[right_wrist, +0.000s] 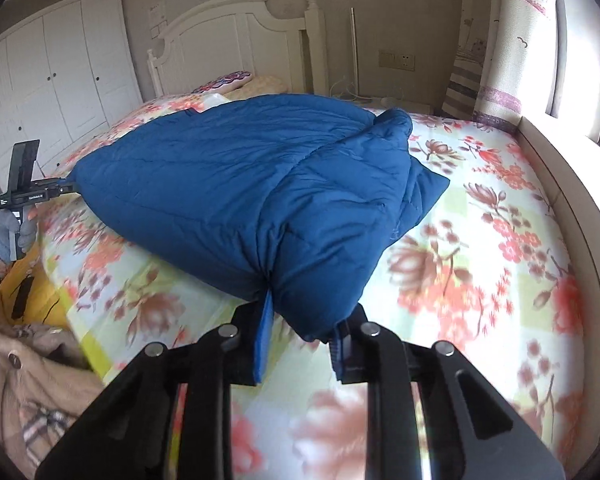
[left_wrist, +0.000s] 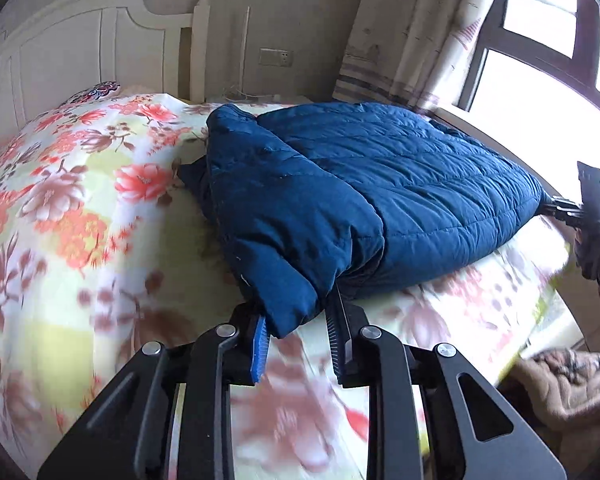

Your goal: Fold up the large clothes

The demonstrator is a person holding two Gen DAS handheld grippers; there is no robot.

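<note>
Pinching opposite near corners, the left gripper (left_wrist: pixel 300 344) and right gripper (right_wrist: pixel 300 344) hold the blue jacket (left_wrist: pixel 380 184), stretched ahead across the bed (left_wrist: pixel 80 200).

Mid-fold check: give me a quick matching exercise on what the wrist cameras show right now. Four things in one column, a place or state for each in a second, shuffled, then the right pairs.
Things:
1. blue puffer jacket
2. left gripper
3. wardrobe
4. curtain

Places or states:
A. hangs beside the window
B. white doors, left of the headboard
C. lies on the floral bedspread, sleeves folded over
D. pinches a jacket corner nearest its camera

Pairs: 1-C, 2-D, 3-B, 4-A

The right gripper grips the other near corner.
</note>
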